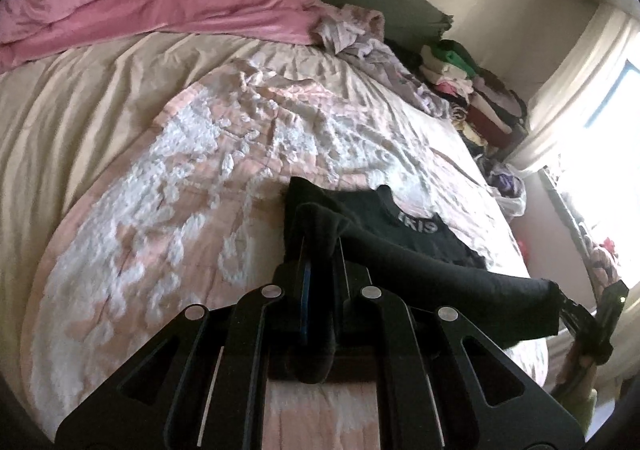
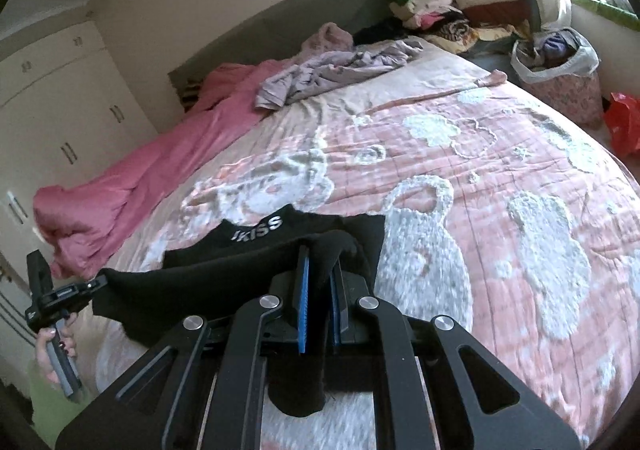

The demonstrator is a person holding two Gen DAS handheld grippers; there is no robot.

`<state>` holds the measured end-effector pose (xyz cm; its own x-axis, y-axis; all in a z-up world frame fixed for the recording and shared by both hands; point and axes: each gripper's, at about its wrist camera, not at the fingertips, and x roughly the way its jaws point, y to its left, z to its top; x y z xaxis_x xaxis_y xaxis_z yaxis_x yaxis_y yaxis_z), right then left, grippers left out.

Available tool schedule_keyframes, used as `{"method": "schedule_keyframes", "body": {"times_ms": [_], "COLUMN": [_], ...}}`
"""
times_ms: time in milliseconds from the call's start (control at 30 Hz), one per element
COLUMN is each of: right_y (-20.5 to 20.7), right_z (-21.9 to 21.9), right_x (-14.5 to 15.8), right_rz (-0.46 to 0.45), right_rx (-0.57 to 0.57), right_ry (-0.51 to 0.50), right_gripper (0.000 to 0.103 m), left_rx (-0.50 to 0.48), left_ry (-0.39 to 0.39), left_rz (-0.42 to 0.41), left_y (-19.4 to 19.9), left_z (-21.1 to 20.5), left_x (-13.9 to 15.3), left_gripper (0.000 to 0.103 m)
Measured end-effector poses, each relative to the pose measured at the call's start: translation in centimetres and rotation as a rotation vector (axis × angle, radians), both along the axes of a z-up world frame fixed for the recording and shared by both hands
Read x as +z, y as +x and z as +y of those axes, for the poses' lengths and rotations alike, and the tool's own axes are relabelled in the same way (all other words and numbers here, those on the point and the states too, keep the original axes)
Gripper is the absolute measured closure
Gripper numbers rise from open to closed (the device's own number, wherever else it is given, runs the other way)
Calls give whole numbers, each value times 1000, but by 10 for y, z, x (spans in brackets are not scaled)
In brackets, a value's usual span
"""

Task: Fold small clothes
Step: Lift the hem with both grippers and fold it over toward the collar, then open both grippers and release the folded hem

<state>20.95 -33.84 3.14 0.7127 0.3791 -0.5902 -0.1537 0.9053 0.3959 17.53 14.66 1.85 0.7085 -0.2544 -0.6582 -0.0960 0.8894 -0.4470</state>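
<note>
A small black garment [image 1: 440, 270] with white lettering is stretched between both grippers just above a pink and white blanket [image 1: 180, 178]. My left gripper [image 1: 320, 238] is shut on one bunched edge, with cloth draped over its fingertips. In the left wrist view, the right gripper [image 1: 560, 296] pinches the opposite end at the far right. In the right wrist view, my right gripper [image 2: 320, 256] is shut on the black garment [image 2: 224, 270] between blue pads [image 2: 304, 290]. The left gripper [image 2: 100, 284] shows at the left, held by a hand [image 2: 50, 350]. The garment's far part rests on the blanket [image 2: 500, 178].
A pink duvet [image 2: 140, 178] lies along the bed's far side. Crumpled lilac clothes [image 2: 340, 66] sit near the headboard. Folded clothes [image 2: 460, 2] are stacked beyond the bed. A lined basket [image 2: 560, 66] and a red bag [image 2: 624, 122] stand on the floor. White wardrobes [image 2: 60, 90] are at the left.
</note>
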Motion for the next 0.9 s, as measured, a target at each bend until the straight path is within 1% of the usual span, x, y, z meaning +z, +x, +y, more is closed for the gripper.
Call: {"method": "schedule_keyframes", "body": {"times_ms": [200, 333, 433, 467, 500, 533, 567, 633, 700, 767, 900], "right_y": [37, 54, 56, 54, 51, 45, 40, 30, 18, 6, -21], "right_z": [13, 20, 22, 21, 21, 20, 19, 18, 19, 23, 44], "right_x": [-24, -44, -51, -51, -49, -45, -42, -36, -29, -24, -20], "right_rz": [61, 107, 125, 122, 110, 87, 68, 38, 7, -15, -47], "right_rx": [-21, -43, -49, -56, -67, -81, -89, -97, -94, -72, 12], "right_ry": [-73, -122, -131, -140, -149, -159, -167, -176, -173, -179, -205], "right_gripper": [95, 95, 90, 81, 66, 60, 56, 56, 56, 56, 56], "left_rx": [24, 35, 44, 42, 42, 40, 40, 43, 52, 48, -30], "left_ry": [32, 64, 75, 85, 89, 94, 103, 122, 149, 167, 221], "left_rz": [51, 81, 72, 61, 53, 43, 23, -9, -46, -68, -88], "left_y": [32, 42, 39, 36, 35, 32, 28, 20, 9, 1, -15], "left_z": [1, 0, 0, -1, -1, -1, 0, -1, -2, -4, -26], "left_x": [-26, -48, -54, -52, -51, -48, -43, -33, -21, -12, -1], "left_gripper": [100, 99, 94, 92, 88, 85, 82, 72, 68, 67, 67]}}
